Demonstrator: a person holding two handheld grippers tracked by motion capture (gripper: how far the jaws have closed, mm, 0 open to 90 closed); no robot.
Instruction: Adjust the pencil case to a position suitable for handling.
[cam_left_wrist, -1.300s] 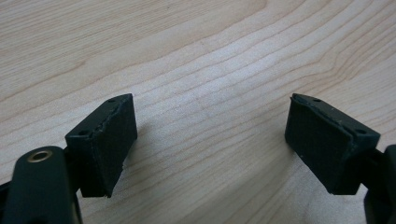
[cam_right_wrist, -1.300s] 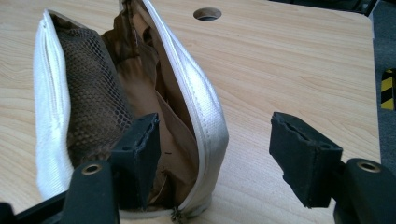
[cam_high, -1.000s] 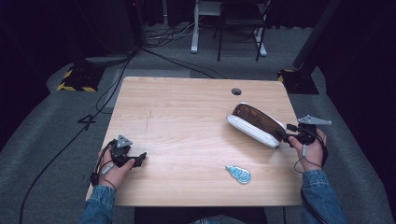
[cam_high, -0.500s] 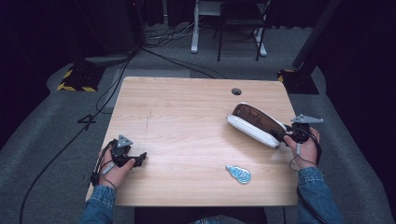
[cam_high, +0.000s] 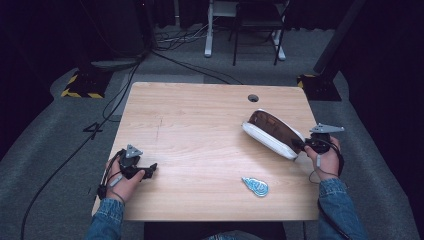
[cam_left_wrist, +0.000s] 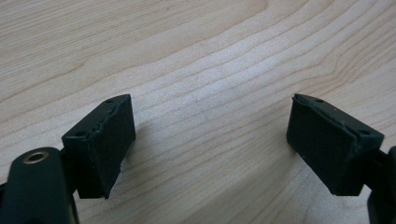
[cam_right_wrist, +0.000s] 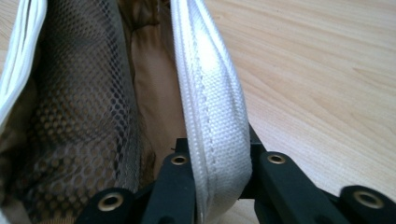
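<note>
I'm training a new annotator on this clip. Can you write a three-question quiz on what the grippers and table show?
1. True or false: the left gripper holds something.
2. What does the right gripper clamp? A) pouch rim B) blue item C) cable
3. Which thing lies nearer the person: pouch or blue item?

Key: 1 false, jaws open over bare table. 2 A, the white zipper rim. 3 blue item.

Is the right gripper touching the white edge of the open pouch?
Touching. In the right gripper view, the right gripper has just closed its two black jaws on the white zipper edge of the pouch, which is pinched between them.
</note>
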